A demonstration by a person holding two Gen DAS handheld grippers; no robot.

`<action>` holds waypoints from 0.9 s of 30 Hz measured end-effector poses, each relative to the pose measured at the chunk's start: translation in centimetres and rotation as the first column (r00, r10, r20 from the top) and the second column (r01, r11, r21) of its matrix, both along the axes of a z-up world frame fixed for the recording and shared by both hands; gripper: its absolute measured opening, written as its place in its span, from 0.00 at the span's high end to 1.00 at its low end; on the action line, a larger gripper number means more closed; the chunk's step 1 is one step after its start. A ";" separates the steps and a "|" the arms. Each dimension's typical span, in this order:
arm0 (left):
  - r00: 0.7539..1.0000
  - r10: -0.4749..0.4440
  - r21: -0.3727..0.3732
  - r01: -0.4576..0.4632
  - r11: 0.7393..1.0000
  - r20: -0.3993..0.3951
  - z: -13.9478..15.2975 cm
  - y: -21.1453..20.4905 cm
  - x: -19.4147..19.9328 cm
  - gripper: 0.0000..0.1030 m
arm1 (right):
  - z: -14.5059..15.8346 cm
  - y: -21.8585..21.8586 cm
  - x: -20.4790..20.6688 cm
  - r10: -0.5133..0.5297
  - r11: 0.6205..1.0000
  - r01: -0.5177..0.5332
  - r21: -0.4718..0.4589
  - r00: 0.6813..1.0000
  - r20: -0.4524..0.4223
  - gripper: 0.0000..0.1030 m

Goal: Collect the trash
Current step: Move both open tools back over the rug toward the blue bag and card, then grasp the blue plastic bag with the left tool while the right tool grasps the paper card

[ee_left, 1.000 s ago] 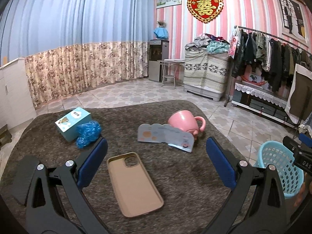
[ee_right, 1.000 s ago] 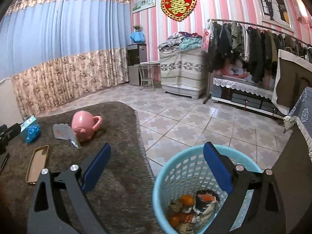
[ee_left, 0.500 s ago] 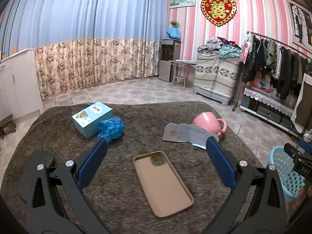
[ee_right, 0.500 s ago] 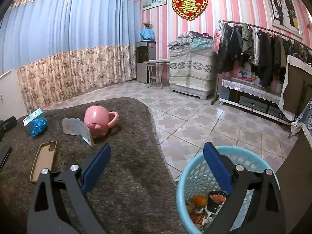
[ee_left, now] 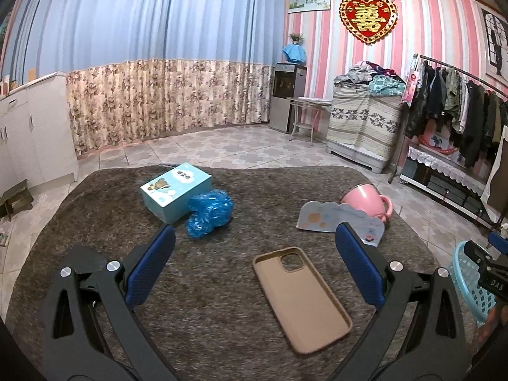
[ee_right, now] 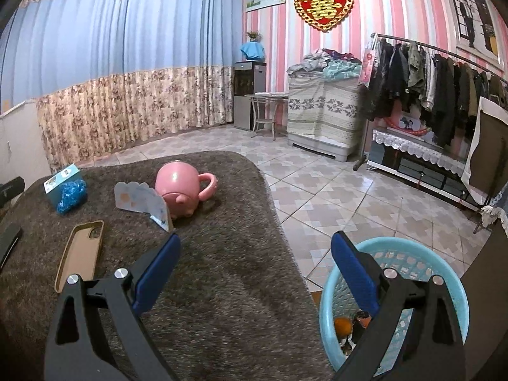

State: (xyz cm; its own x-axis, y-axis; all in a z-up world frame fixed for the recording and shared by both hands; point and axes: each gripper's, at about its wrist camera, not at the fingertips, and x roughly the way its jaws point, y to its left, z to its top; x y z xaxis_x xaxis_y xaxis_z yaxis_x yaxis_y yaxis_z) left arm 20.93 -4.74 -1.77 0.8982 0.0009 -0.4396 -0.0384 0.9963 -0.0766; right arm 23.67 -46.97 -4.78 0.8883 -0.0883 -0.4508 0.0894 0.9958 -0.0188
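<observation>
A crumpled blue plastic wrapper (ee_left: 208,213) lies on the brown shaggy tabletop (ee_left: 222,285) against a light blue box (ee_left: 175,191); both show small in the right wrist view, wrapper (ee_right: 71,195) and box (ee_right: 60,180). My left gripper (ee_left: 254,266) is open and empty, above the table, short of the wrapper. My right gripper (ee_right: 255,273) is open and empty, over the table's right edge beside a light blue basket (ee_right: 393,250) holding trash on the floor.
A tan phone case (ee_left: 301,295) lies between the left fingers. A pink pig-shaped mug (ee_right: 181,187) lies on its side behind a folded card (ee_right: 139,204). The basket's rim (ee_left: 473,289) shows at the right of the left view. Tiled floor lies beyond the table.
My left gripper has swung left, bringing the wrapper and box nearer the centre. My right gripper has drawn back from over the basket toward the table; the basket now sits at lower right.
</observation>
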 end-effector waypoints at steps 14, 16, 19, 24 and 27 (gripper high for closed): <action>0.998 0.046 0.004 -0.046 0.999 -0.041 -0.8 5.3 2.6 0.05 | 0.3 4.0 4.8 0.099 0.995 -0.098 0.006 0.995 -0.034 0.09; 0.996 0.060 0.007 -0.060 0.998 -0.062 -1.5 6.4 3.2 0.05 | 0.3 5.0 6.0 0.122 0.993 -0.122 0.001 0.992 -0.039 0.09; 0.993 0.076 0.006 -0.076 0.997 -0.090 -2.6 7.7 4.2 0.05 | 0.1 6.4 8.2 0.164 0.986 -0.164 0.013 0.985 -0.061 0.09; 0.984 0.087 -0.042 -0.095 0.995 -0.155 -4.6 9.5 7.5 0.05 | -1.0 9.0 11.2 0.222 0.975 -0.219 0.039 0.970 -0.102 0.09; 0.981 0.053 -0.047 -0.063 0.997 -0.184 -5.3 8.7 10.2 0.06 | -1.6 9.9 11.4 0.189 0.982 -0.190 -0.014 0.978 -0.085 0.09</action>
State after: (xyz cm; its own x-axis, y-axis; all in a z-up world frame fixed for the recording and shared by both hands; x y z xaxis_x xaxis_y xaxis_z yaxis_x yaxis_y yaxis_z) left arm 31.10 3.94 -7.03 0.8020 0.0231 -0.5969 -0.1139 0.9868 -0.1148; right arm 35.08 -37.10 -6.38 0.8496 0.0675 -0.5231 -0.1036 0.9938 -0.0400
